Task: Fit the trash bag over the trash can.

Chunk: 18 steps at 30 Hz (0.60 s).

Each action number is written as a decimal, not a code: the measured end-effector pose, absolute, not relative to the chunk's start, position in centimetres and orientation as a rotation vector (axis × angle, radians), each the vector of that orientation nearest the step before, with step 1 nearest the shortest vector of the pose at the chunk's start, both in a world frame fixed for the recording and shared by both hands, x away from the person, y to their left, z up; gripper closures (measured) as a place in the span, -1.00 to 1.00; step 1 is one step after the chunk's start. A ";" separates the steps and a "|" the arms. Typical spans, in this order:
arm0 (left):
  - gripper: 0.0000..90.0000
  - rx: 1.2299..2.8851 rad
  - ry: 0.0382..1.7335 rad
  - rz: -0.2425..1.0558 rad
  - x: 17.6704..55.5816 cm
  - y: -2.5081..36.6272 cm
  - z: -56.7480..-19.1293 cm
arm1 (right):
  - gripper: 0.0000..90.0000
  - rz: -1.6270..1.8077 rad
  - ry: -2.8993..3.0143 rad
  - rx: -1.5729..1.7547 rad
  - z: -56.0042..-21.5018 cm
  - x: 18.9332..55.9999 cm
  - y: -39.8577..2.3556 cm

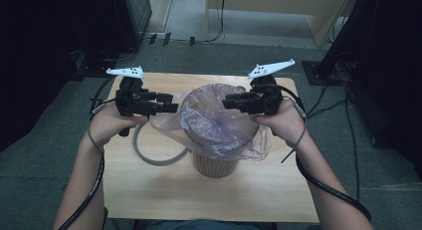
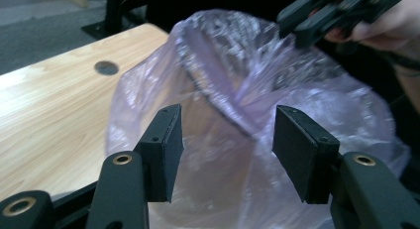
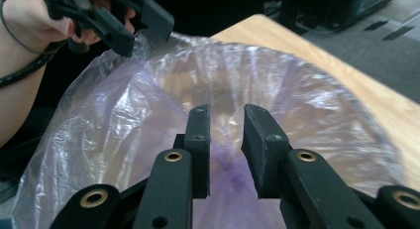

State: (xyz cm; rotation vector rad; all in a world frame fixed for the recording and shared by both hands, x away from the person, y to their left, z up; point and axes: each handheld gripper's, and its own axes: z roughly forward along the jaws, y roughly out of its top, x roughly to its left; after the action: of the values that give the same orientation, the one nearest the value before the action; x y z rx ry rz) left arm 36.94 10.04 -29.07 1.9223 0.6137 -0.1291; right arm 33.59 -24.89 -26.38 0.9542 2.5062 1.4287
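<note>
A tan ribbed bin stands mid-table, lined with a thin purple plastic bag whose film spills over the rim. My left gripper hovers at the bag's left edge; its jaws stand wide open with nothing between them and the bag just beyond. My right gripper hangs over the bag's right rim. Its jaws leave a narrow gap, the bag's mouth shows below, and no film is pinched. Each gripper view shows the opposite gripper across the bag, the right one and the left one.
A grey ring lies flat on the wooden table, left of the bin. The tabletop has a round hole near its far side. Dark equipment and cables crowd the floor on both sides of the table.
</note>
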 end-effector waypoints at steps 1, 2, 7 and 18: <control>-0.01 1.917 0.609 -0.134 36.9 10.0 -29.0 | 0.64 1.421 2.518 0.950 -26.4 33.6 -24.6; -0.01 1.913 0.601 -0.138 36.8 10.0 -29.0 | 0.64 1.417 2.527 0.946 -26.4 33.6 -24.3; -0.03 1.909 0.586 -0.151 36.7 9.5 -29.1 | 0.64 1.416 2.570 0.912 -26.3 33.9 -22.9; -0.01 1.948 0.561 -0.174 36.6 8.6 -29.7 | 0.68 1.342 2.696 0.839 -26.9 34.3 -19.2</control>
State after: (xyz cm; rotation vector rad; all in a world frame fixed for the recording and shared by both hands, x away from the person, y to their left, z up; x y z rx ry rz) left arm 36.57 8.61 -29.71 1.9480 0.5610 -0.1738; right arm 34.34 -19.19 -26.95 0.8388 2.6962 1.3421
